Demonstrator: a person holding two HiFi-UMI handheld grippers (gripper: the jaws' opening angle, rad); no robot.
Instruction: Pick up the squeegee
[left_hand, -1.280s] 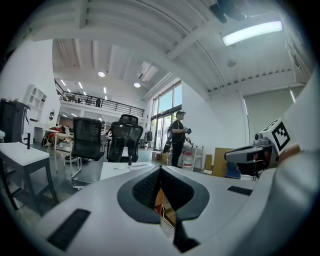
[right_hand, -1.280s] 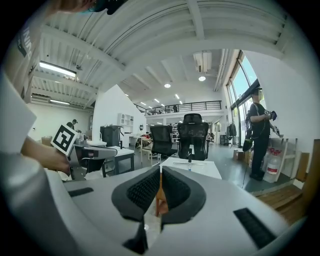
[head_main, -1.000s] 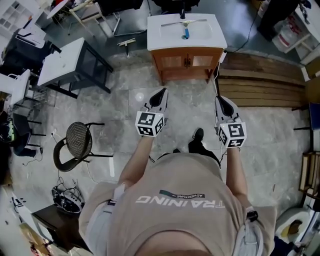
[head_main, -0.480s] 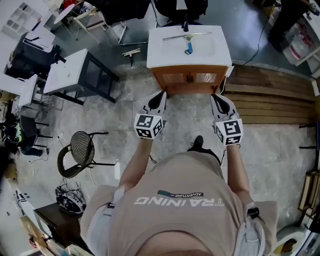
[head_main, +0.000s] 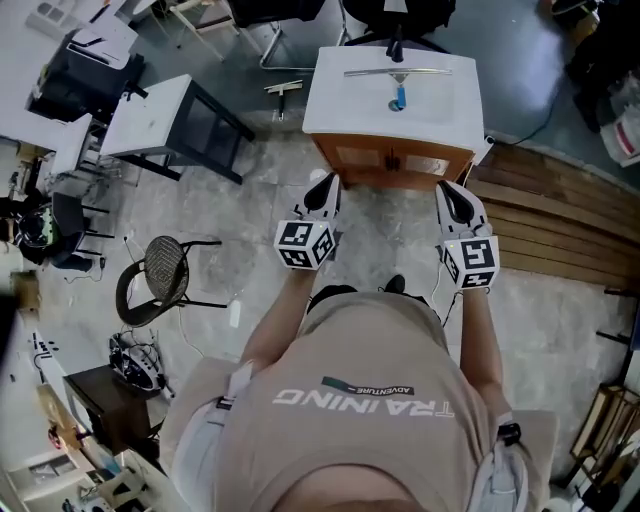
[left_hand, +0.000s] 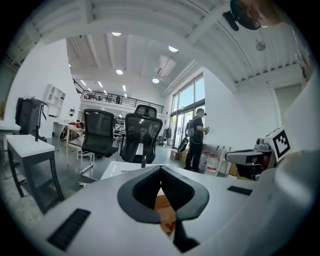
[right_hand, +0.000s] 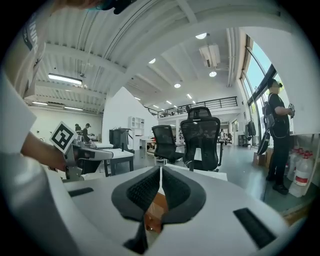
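Squeegee (head_main: 399, 92): flat on white tabletop (head_main: 345, 100) of wooden cabinet (head_main: 395, 160), blade across far side, blue handle toward person. Black office chair (head_main: 400, 12) behind cabinet. Grey table (head_main: 160, 115) at left. Left claw (head_main: 325, 190), right claw (head_main: 452, 200): both pressed together, empty, near cabinet front, apart from squeegee.

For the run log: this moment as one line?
squeegee: untouched on vanity top | left hand-held gripper: shut, empty | right hand-held gripper: shut, empty

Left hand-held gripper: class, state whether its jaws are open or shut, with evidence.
Shut. The left hand-held gripper shows its dark pads meeting at the tip, nothing between them.
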